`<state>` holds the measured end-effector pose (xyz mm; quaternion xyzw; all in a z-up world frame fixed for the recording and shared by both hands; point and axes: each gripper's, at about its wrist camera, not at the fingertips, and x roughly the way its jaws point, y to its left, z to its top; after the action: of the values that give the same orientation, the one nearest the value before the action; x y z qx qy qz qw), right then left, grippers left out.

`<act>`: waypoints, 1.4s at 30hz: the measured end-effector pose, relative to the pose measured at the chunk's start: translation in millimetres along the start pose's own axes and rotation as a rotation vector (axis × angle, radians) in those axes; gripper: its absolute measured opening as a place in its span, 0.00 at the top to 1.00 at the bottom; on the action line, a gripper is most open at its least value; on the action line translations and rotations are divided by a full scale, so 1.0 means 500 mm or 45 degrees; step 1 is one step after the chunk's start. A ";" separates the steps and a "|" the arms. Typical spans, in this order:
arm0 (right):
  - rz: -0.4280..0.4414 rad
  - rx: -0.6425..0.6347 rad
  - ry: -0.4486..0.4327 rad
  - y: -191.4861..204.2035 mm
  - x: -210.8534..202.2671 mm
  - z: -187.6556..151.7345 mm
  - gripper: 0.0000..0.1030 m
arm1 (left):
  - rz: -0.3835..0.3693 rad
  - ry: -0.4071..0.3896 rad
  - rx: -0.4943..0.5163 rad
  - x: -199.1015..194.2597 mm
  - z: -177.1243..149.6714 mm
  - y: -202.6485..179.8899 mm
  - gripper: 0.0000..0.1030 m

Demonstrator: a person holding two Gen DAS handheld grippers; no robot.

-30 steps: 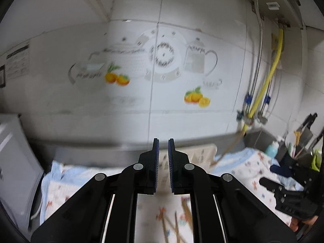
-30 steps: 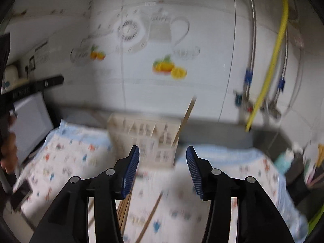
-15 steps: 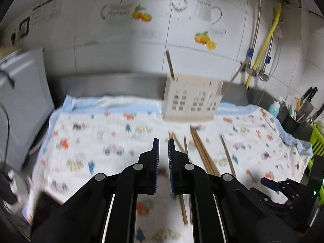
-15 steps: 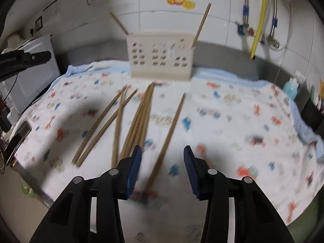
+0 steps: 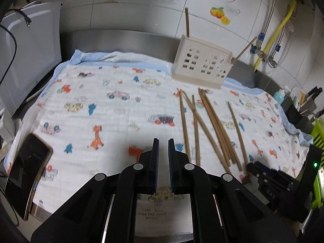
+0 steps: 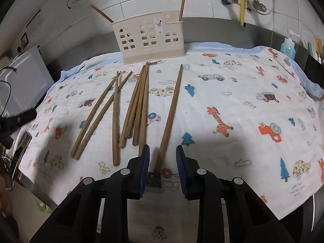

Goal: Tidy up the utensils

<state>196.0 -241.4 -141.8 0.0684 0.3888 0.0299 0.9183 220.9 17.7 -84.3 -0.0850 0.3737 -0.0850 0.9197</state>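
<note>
Several wooden chopsticks point(image 6: 139, 105) lie loose on a white cloth printed with cartoons point(image 6: 232, 93). One single chopstick point(image 6: 172, 109) lies to their right. Its near end sits between the jaws of my right gripper point(image 6: 163, 149), which are closing, with gaps still on both sides of the stick. A cream holder shaped like a house point(image 6: 149, 38) stands at the back with two chopsticks upright in it. My left gripper point(image 5: 163, 143) is shut and empty, low over the cloth to the left of the chopsticks point(image 5: 212, 121). The holder point(image 5: 200, 68) lies ahead to its right.
A phone point(image 5: 26, 172) lies at the cloth's front left edge beside a white appliance point(image 5: 30, 56). A blue bottle point(image 6: 287, 47), dark containers with knives point(image 5: 299, 109) and a green rack point(image 5: 318, 133) crowd the right side. A yellow hose point(image 5: 281, 24) runs down the tiled wall.
Both grippers have sunk from facing the wall down to the cloth. The right jaws have narrowed around the near end of the single chopstick. The left jaws stayed shut.
</note>
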 end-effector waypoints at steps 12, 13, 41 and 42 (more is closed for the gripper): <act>-0.084 -0.067 -0.012 -0.007 0.017 -0.007 0.93 | -0.076 0.097 0.079 0.033 -0.053 -0.077 0.91; -0.090 -0.073 -0.017 -0.011 0.014 -0.009 0.93 | -0.085 0.106 0.089 0.037 -0.059 -0.089 0.91; 0.005 -0.026 -0.037 -0.119 -0.026 -0.041 0.93 | -0.055 0.199 0.214 0.139 -0.116 -0.237 0.65; 0.006 -0.024 -0.037 -0.119 -0.026 -0.041 0.93 | -0.049 0.197 0.211 0.139 -0.115 -0.233 0.67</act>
<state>172.2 -299.4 -155.5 0.0612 0.3749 0.0347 0.9244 218.8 -116.1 -146.1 -0.0091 0.4336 -0.1397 0.8902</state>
